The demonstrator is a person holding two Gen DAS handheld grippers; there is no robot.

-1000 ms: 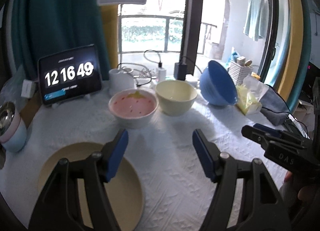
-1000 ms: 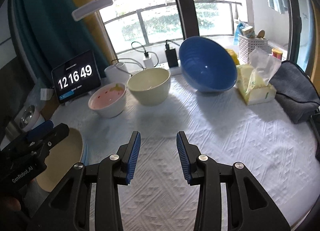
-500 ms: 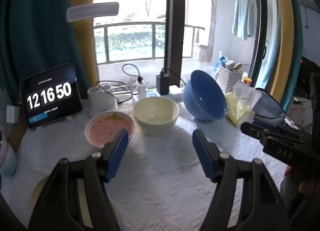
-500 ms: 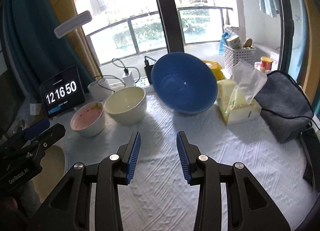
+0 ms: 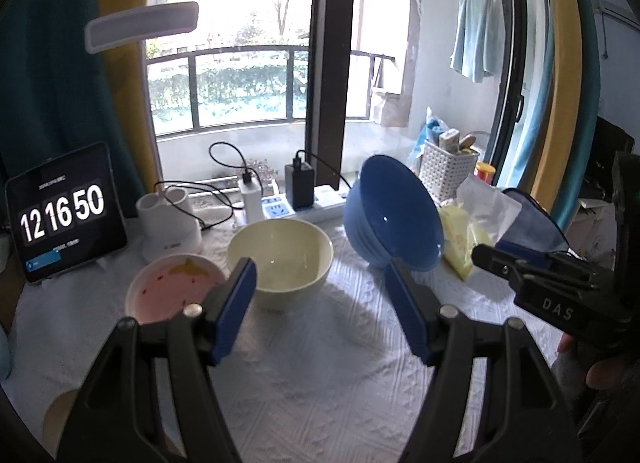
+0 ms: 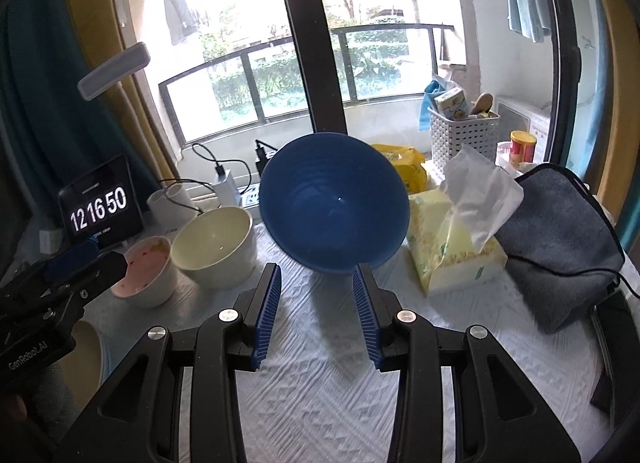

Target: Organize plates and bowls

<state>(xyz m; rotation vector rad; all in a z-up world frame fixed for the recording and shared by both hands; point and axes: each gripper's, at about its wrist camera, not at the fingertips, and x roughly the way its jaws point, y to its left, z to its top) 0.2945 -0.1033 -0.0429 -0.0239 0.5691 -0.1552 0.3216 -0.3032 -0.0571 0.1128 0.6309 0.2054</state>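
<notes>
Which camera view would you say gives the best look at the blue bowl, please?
The right wrist view: the blue bowl sits near centre, tilted with its whole interior facing the camera, just beyond the open right gripper. The left wrist view shows it smaller, off to the right, at more of an angle.

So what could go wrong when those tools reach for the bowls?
The blue bowl stands tilted on its edge, so a nudge from the open right tool might tip or roll it. The pink bowl and cream bowl sit close together; the open left tool could bump one while gripping the other.
</notes>
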